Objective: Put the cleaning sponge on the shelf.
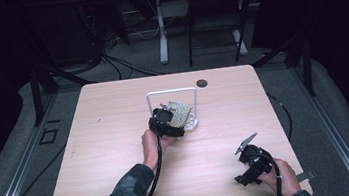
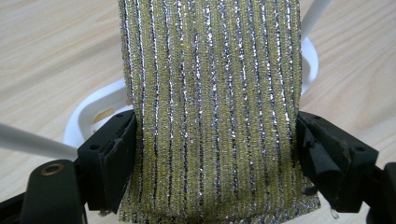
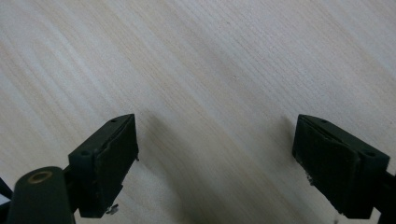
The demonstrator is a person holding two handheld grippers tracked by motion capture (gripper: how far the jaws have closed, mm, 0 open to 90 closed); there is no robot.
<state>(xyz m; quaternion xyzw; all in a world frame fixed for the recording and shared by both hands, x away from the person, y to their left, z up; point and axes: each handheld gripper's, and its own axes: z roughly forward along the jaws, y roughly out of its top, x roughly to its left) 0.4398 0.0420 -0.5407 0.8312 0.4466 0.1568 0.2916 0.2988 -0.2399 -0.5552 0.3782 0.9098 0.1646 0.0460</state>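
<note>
- Left gripper (image 2: 212, 154): jaws clamped against both edges of a gold-and-silver striped glittery cloth (image 2: 210, 93), held over a white wire rack (image 1: 193, 121).
- Right gripper (image 3: 215, 158): jaws spread wide above bare wooden table (image 3: 210, 60), grasping nothing.
- No readable writing.

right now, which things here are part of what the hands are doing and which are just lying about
In the job:
- left gripper, jaws set on either side of the glittery gold and silver cloth
- white wire rack right at that cloth

Lying about:
- right gripper, open over bare table, holding nothing
- small dark round spot near the table's far edge
</note>
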